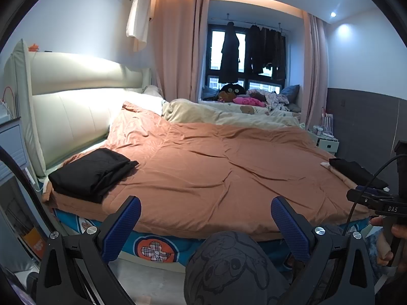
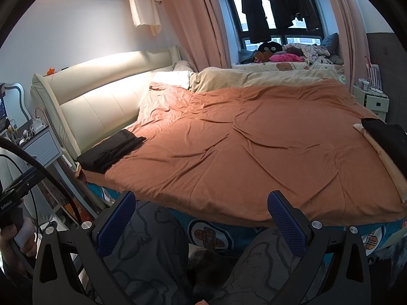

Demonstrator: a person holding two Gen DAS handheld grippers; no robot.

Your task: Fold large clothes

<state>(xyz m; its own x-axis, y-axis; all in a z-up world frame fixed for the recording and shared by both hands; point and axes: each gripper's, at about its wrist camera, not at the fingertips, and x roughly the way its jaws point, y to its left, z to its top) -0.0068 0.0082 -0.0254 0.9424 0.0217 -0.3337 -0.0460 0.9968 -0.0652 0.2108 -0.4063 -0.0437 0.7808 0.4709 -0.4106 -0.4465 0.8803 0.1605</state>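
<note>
A folded black garment (image 1: 92,171) lies on the near left corner of the orange quilt (image 1: 216,167); it also shows in the right wrist view (image 2: 112,151). A second black garment (image 1: 356,172) lies at the quilt's right edge, also in the right wrist view (image 2: 386,137). My left gripper (image 1: 206,218) is open and empty, held in front of the bed's near edge. My right gripper (image 2: 201,216) is open and empty, also short of the bed's near edge.
The bed has a cream headboard (image 1: 76,96) on the left and beige bedding (image 1: 223,114) at the far side. A bedside cabinet (image 2: 42,147) stands left, a small white table (image 2: 374,99) right. The person's patterned knees (image 1: 229,267) are below the grippers. Dark clothes (image 1: 254,50) hang at the window.
</note>
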